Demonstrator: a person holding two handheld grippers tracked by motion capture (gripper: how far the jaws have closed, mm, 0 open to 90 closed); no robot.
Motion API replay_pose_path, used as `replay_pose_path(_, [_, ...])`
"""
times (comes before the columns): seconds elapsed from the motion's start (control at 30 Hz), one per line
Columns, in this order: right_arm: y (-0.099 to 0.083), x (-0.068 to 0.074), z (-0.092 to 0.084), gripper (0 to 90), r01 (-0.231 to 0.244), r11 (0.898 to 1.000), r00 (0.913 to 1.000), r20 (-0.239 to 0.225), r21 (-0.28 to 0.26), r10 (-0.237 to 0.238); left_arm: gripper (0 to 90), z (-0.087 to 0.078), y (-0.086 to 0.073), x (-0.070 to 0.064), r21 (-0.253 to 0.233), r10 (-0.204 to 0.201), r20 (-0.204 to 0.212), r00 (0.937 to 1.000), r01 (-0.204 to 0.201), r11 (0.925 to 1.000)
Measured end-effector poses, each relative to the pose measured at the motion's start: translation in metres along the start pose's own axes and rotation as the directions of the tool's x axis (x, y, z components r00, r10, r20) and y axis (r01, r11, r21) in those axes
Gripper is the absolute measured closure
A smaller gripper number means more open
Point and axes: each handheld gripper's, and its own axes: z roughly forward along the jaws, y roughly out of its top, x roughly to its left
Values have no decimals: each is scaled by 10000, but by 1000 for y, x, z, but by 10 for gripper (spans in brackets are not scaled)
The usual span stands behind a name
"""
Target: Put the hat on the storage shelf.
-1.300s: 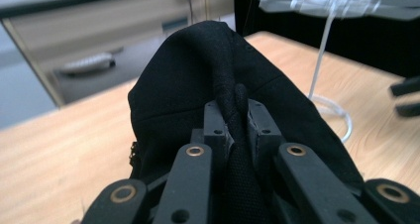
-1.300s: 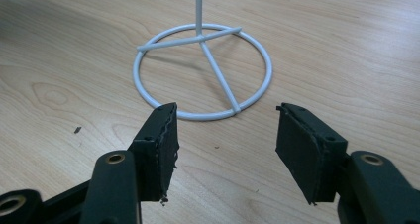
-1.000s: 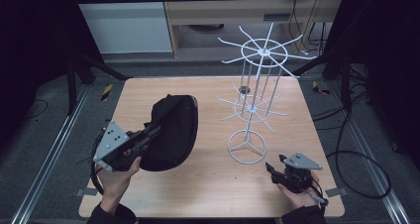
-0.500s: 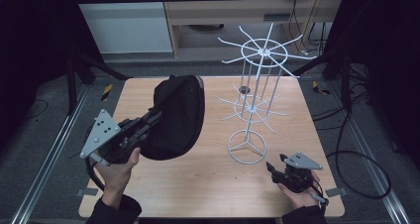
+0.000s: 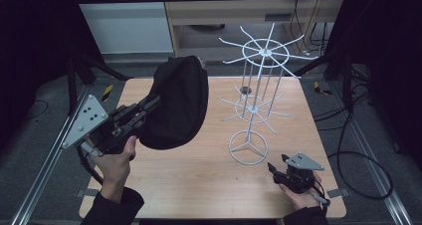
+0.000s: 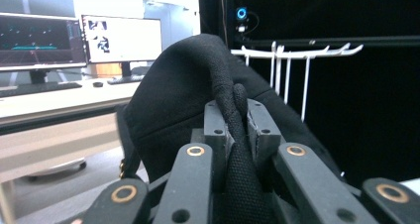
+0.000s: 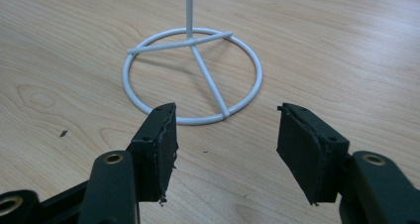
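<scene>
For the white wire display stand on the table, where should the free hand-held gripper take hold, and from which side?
Probably the thin upright pole of the white wire display stand, just above its ring base, approached level from the person's side. The right hand-held gripper sits there with open jaws facing it, and the bare pole is narrow, clear of hook arms.

The black bag (image 5: 176,105) hangs above the left half of the table (image 5: 199,185), clamped by its strap in the left gripper (image 5: 149,104). To its right the wire display rack (image 5: 254,110) stands on the table. The right gripper (image 5: 274,169) rests near the table's front right corner, just before the rack's ring base (image 7: 193,75).
</scene>
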Motion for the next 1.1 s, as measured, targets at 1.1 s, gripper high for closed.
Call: replay_pose_path(1.1, [0, 0, 0, 390, 28, 10000, 10000, -13, -18, -28, 811, 42, 40, -32, -474, 106, 1088, 9940, -54, 9989])
